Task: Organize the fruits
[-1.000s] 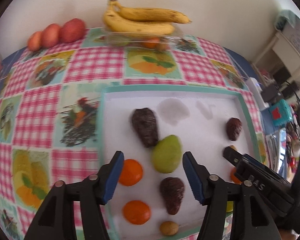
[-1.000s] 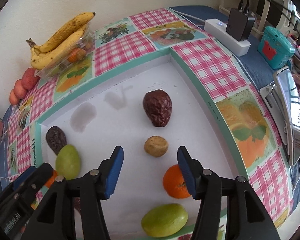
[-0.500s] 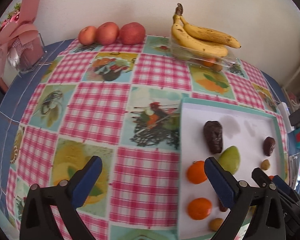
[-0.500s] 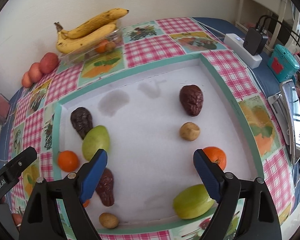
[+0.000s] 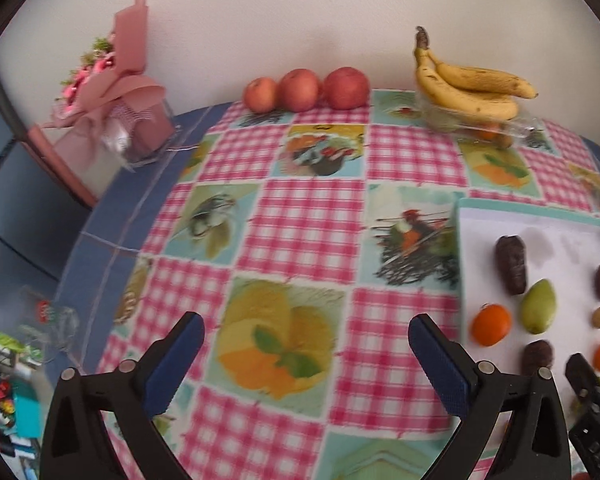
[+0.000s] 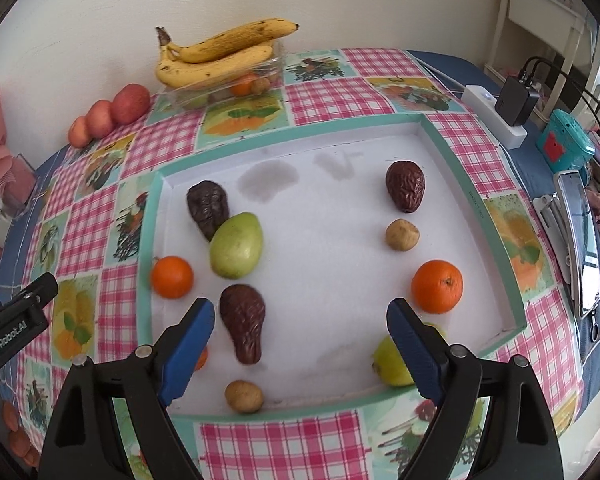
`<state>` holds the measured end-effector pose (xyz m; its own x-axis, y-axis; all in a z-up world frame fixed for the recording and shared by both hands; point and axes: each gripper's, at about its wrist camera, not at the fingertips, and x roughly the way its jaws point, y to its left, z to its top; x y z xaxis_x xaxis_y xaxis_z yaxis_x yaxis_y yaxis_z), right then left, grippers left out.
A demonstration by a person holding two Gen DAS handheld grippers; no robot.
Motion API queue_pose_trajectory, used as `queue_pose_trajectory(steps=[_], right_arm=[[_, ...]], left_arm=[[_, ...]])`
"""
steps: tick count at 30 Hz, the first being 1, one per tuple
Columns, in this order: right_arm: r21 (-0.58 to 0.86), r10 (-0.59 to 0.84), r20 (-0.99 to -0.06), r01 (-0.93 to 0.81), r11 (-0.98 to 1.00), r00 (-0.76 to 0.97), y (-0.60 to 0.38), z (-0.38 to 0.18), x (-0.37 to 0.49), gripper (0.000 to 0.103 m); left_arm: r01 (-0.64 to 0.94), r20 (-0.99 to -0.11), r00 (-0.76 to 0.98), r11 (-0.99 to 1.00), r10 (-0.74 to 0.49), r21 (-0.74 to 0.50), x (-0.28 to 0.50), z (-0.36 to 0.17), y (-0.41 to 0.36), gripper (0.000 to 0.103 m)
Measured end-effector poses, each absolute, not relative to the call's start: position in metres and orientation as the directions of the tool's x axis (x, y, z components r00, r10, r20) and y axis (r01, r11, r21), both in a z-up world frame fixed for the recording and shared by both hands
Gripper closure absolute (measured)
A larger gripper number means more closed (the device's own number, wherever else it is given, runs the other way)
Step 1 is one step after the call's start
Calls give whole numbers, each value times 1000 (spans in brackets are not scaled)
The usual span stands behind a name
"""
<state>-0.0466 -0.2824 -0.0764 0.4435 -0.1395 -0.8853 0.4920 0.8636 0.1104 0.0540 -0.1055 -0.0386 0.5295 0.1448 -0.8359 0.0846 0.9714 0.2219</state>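
A white tray with a teal rim holds several fruits. On its left side lie a dark avocado, a green pear, an orange, a second dark avocado and a small brown fruit. On its right side are a dark avocado, a small brown fruit, an orange and a green pear. My right gripper hangs open above the tray's near edge, holding nothing. My left gripper is open over the checked tablecloth, left of the tray.
Bananas lie on a clear box at the back wall, with three red apples to their left. A pink bouquet stands at the far left. A power strip, a teal box and a phone sit on the right.
Both grippers have pulled back from the tray and opened wider. The left one has swung left over the tablecloth; the right view now takes in the whole tray.
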Motion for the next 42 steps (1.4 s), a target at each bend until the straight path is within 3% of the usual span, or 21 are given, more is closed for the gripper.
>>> queue_pose_trajectory(steps=[9,42], right_arm=[[103,-139,-876,459,882,462,-260,-67,-61,14],[97,-157,-834,421,902,529,-236,-29,-92,14]], left_arm=[[47,-858,475,968,196,247,34,-40,-85,0],[43,-885,462,995,59,89,-12,-14,-32,0]])
